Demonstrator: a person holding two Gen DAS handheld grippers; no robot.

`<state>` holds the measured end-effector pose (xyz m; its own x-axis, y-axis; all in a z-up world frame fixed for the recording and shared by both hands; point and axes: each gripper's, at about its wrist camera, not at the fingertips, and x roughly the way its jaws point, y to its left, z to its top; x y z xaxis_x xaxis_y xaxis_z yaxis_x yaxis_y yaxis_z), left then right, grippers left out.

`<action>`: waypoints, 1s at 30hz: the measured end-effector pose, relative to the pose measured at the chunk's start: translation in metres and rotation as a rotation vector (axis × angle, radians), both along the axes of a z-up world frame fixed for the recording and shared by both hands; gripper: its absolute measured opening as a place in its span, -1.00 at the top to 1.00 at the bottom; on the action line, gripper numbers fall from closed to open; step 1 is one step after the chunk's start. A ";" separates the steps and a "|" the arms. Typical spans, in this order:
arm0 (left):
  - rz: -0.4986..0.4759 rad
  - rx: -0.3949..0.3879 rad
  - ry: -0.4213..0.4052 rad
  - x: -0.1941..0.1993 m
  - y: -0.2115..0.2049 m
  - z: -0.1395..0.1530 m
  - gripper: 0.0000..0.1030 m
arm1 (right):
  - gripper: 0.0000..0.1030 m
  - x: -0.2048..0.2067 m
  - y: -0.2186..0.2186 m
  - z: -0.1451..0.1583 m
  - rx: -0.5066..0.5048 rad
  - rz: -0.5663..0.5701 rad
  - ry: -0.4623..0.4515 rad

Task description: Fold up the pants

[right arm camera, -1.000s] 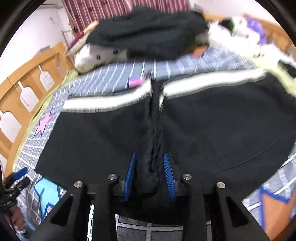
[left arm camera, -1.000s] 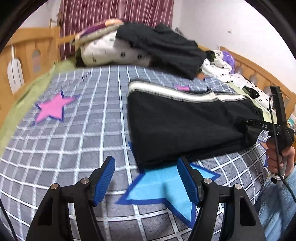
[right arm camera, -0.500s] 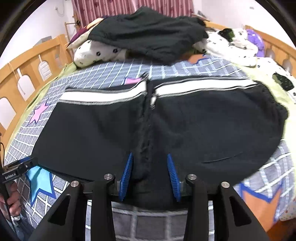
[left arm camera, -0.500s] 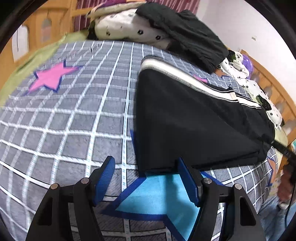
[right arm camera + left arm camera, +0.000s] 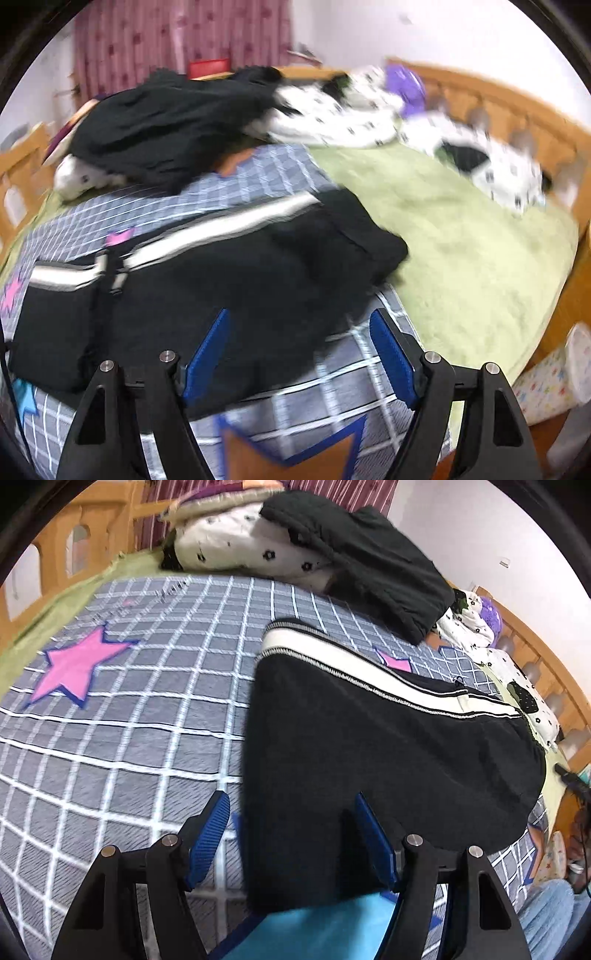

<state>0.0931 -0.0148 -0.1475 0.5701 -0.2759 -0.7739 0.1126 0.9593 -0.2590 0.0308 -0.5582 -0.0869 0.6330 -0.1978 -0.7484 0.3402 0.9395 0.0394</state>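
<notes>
Black pants (image 5: pixel 369 746) with a white stripe lie spread on the grey checked bedspread; they also show in the right wrist view (image 5: pixel 221 266). My left gripper (image 5: pixel 291 834) is open, its fingers straddling the pants' near left corner just above the cloth. My right gripper (image 5: pixel 299 354) is open and empty over the pants' near right edge. The right wrist view is blurred.
A pile of black clothes and spotted pillows (image 5: pixel 332 550) lies at the head of the bed. A green blanket (image 5: pixel 461 258) covers the right side. Wooden bed rails (image 5: pixel 517 110) run along the sides. Star patches (image 5: pixel 74 664) mark the bedspread.
My right gripper has let go of the pants' middle, opened wide and swung right toward the pants' right edge. My left gripper has moved forward over the pants' corner.
</notes>
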 end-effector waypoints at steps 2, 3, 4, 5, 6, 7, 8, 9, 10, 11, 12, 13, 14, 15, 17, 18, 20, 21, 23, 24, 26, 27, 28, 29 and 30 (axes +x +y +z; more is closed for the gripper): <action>0.005 -0.009 0.034 0.012 -0.001 -0.007 -0.32 | -0.49 0.008 -0.027 -0.022 0.091 -0.037 0.009; 0.004 -0.022 0.065 0.020 0.000 -0.014 -0.32 | -0.49 0.013 -0.040 -0.033 0.139 -0.059 0.008; 0.003 -0.031 0.080 0.025 0.000 -0.018 -0.31 | -0.48 0.018 -0.051 -0.043 0.184 -0.076 0.001; 0.004 -0.039 0.081 0.029 0.001 -0.021 -0.31 | -0.46 0.022 -0.059 -0.051 0.225 -0.087 -0.009; 0.005 -0.040 0.076 0.031 0.002 -0.022 -0.31 | -0.40 0.030 -0.069 -0.061 0.277 -0.099 -0.017; 0.004 -0.043 0.070 0.034 0.002 -0.023 -0.31 | -0.33 0.037 -0.072 -0.066 0.301 -0.102 -0.020; 0.003 -0.048 0.069 0.036 0.002 -0.024 -0.31 | -0.30 0.046 -0.075 -0.072 0.311 -0.113 -0.023; 0.006 -0.056 0.067 0.039 0.003 -0.024 -0.31 | -0.29 0.055 -0.074 -0.075 0.309 -0.124 -0.027; 0.015 -0.070 0.067 0.042 0.004 -0.026 -0.31 | -0.29 0.064 -0.075 -0.079 0.309 -0.129 -0.030; 0.025 -0.082 0.069 0.045 0.004 -0.027 -0.30 | -0.29 0.072 -0.076 -0.082 0.315 -0.131 -0.029; 0.034 -0.086 0.069 0.047 0.004 -0.028 -0.16 | -0.29 0.078 -0.075 -0.084 0.317 -0.142 -0.031; 0.036 -0.084 0.068 0.048 0.003 -0.027 -0.02 | -0.26 0.083 -0.074 -0.085 0.309 -0.152 -0.030; 0.032 -0.084 0.072 0.050 0.001 -0.027 0.26 | -0.16 0.086 -0.071 -0.084 0.281 -0.163 -0.030; 0.041 -0.084 0.074 0.051 0.000 -0.025 0.47 | 0.11 0.085 -0.069 -0.083 0.250 -0.173 -0.031; 0.051 -0.097 0.044 0.049 -0.002 -0.015 0.78 | 0.32 0.082 -0.062 -0.073 0.193 -0.156 -0.062; 0.052 -0.096 0.028 0.048 -0.003 -0.009 0.80 | 0.45 0.080 -0.053 -0.062 0.152 -0.137 -0.086; 0.051 -0.070 -0.015 0.046 -0.011 0.008 0.81 | 0.72 0.083 -0.036 -0.043 0.100 -0.096 -0.115; 0.049 -0.065 -0.031 0.046 -0.014 0.015 0.81 | 0.73 0.084 -0.029 -0.033 0.072 -0.092 -0.124; 0.046 -0.084 -0.063 0.046 -0.017 0.031 0.82 | 0.75 0.091 -0.008 -0.007 0.010 -0.078 -0.143; 0.041 -0.110 -0.082 0.047 -0.017 0.041 0.82 | 0.76 0.092 -0.002 0.003 -0.003 -0.070 -0.156; 0.027 -0.142 -0.119 0.049 -0.016 0.058 0.82 | 0.77 0.097 0.013 0.028 -0.009 -0.053 -0.195; 0.019 -0.149 -0.139 0.050 -0.015 0.067 0.82 | 0.77 0.098 0.021 0.042 -0.010 -0.042 -0.218; 0.015 -0.151 -0.156 0.052 -0.013 0.075 0.82 | 0.77 0.100 0.032 0.056 -0.018 -0.030 -0.239; 0.017 -0.152 -0.171 0.051 -0.010 0.081 0.82 | 0.77 0.101 0.043 0.070 -0.033 -0.019 -0.257; 0.020 -0.159 -0.188 0.051 -0.004 0.089 0.82 | 0.77 0.101 0.052 0.080 -0.043 -0.006 -0.270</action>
<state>0.1444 -0.0193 -0.0585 0.7066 -0.3729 -0.6014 0.1548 0.9108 -0.3828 0.1321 -0.5062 -0.0064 0.8072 -0.2303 -0.5435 0.3286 0.9402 0.0896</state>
